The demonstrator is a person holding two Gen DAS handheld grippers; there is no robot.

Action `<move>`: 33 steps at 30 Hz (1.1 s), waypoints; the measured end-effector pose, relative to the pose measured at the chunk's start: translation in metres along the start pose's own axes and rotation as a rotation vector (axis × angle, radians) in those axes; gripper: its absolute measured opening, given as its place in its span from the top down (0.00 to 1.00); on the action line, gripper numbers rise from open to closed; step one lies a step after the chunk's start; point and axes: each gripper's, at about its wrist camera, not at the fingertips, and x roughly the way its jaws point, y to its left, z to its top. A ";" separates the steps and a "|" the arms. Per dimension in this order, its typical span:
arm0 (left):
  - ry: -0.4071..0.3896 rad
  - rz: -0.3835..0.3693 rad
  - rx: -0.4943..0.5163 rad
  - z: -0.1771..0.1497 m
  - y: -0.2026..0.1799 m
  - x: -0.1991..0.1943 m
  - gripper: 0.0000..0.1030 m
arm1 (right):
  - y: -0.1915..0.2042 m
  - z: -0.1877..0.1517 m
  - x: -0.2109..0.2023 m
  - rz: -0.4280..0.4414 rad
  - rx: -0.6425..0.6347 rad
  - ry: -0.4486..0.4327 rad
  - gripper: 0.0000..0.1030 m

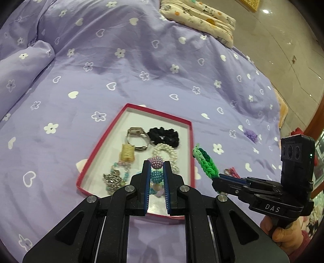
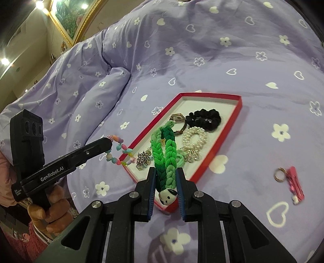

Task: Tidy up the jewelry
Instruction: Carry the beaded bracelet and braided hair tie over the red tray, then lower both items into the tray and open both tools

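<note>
A red-rimmed box [image 1: 189,141] [image 2: 240,105] lies on the purple bedspread. In it are a watch [image 1: 136,139], a black scrunchie [image 1: 164,136] [image 2: 204,118], a pearl bracelet [image 1: 168,153] [image 2: 194,139] and a silver chain piece [image 1: 113,179] [image 2: 143,158]. My left gripper [image 1: 157,165] is shut on a pastel bead bracelet [image 1: 157,162] [image 2: 119,150], held above the box's near end. My right gripper [image 2: 166,172] is shut on a green braided band [image 2: 165,153] [image 1: 205,161] with a panda charm [image 2: 167,197], held beside the box's right edge.
A pink hair clip [image 2: 294,182] with a small ring [image 2: 280,175] lies on the bedspread right of the box. A purple flower piece [image 1: 251,135] lies farther right. A folded quilt [image 1: 200,16] lies at the bed's far edge. The bed edge and floor are at the right.
</note>
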 end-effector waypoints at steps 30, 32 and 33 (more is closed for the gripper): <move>0.134 0.082 -0.098 -0.019 0.067 0.078 0.90 | -0.005 0.003 0.094 -0.093 -0.048 0.185 0.80; 0.139 0.083 -0.102 -0.020 0.068 0.079 0.90 | -0.006 0.003 0.093 -0.095 -0.049 0.186 0.78; 0.140 0.086 -0.103 -0.020 0.068 0.080 0.90 | -0.005 0.004 0.094 -0.094 -0.050 0.187 0.77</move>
